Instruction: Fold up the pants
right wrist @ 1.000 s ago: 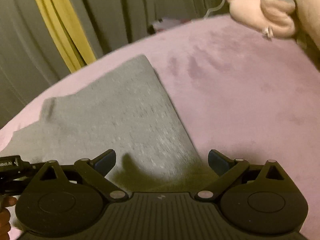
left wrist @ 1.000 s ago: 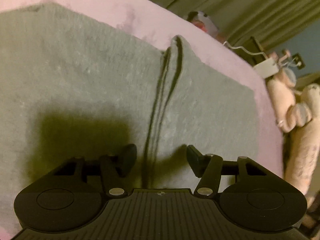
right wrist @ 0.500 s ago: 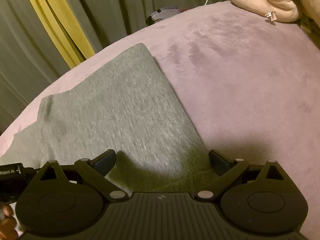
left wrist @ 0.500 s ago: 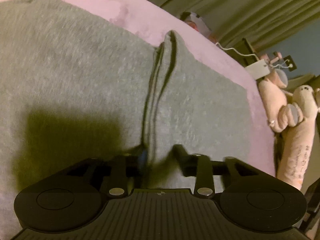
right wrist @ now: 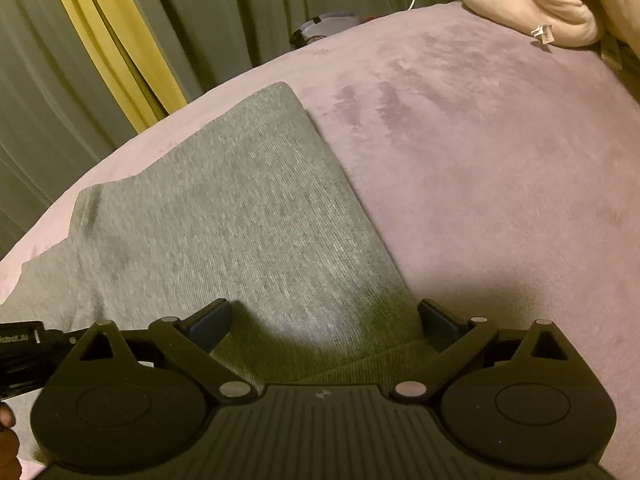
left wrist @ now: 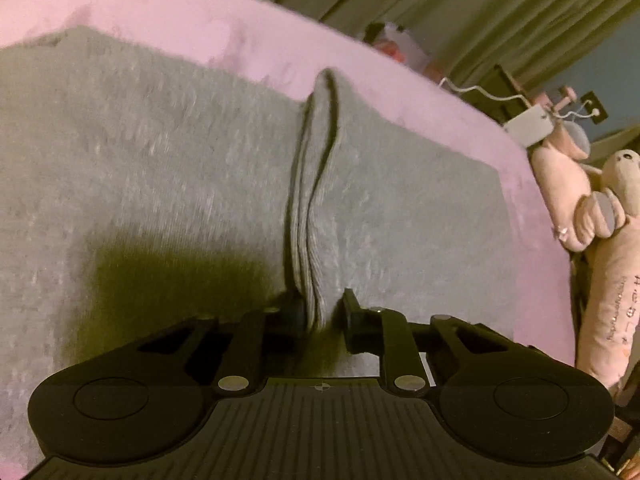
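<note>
**Left tool pinching a ridge of the pants, right tool spread at their edge**

Only the left wrist view shows the raised fold: a narrow ridge of grey fabric running from the far edge of the pants [left wrist: 168, 184] down to the left tool [left wrist: 320, 314]. Its jaws are closing, narrow now, with that ridge between them and the pads against the cloth on both sides. This view also takes in a pink plush toy [left wrist: 600, 216] at the right and a white cable [left wrist: 480, 94] beyond the bed.

Only the right wrist view shows the pants' right-hand border, a straight edge slanting toward the right tool [right wrist: 324, 320], with bare pink bed cover [right wrist: 480, 140] beyond it. A yellow curtain [right wrist: 108, 36] hangs among grey ones behind. At the lower left corner, part of the other tool and a bit of a hand [right wrist: 8, 440] show.

Both tools tilt steeply down toward the bed. The right tool stands wide, its pads apart over the near right corner of the pants, the fabric lying flat between and under them; whether they touch the cloth cannot be told.
</note>
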### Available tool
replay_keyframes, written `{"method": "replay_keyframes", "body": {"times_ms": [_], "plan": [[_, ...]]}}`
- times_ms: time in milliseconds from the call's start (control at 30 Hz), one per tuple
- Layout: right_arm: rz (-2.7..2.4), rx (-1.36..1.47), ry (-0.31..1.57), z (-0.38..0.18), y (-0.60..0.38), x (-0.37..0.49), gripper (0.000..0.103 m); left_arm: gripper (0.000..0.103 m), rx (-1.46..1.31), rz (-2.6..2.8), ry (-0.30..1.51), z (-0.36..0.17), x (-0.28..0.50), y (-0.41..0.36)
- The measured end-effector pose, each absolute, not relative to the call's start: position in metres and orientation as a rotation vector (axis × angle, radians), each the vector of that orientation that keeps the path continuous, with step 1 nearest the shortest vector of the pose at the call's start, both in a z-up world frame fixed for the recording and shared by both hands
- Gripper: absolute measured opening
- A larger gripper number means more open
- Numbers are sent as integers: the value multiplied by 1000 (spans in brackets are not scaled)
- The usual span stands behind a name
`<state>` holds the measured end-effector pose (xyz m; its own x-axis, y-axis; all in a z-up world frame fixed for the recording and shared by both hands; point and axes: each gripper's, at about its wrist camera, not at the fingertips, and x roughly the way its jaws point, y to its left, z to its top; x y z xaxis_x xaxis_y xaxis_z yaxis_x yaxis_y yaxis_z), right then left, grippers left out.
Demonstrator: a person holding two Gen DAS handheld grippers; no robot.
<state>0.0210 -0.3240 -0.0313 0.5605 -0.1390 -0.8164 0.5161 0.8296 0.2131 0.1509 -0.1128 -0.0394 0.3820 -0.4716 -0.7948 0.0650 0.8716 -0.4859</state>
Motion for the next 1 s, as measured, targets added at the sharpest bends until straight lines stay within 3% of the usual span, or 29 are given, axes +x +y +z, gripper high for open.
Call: {"method": "replay_keyframes", "body": {"times_ms": [300, 1000], "plan": [[-394, 456, 865, -28, -323, 17, 99, 15, -340, -369, 1064, -3, 139, -108], [-400, 418, 848, -24, -319, 16, 99, 15, -324, -252, 1034, 4, 139, -61]]}}
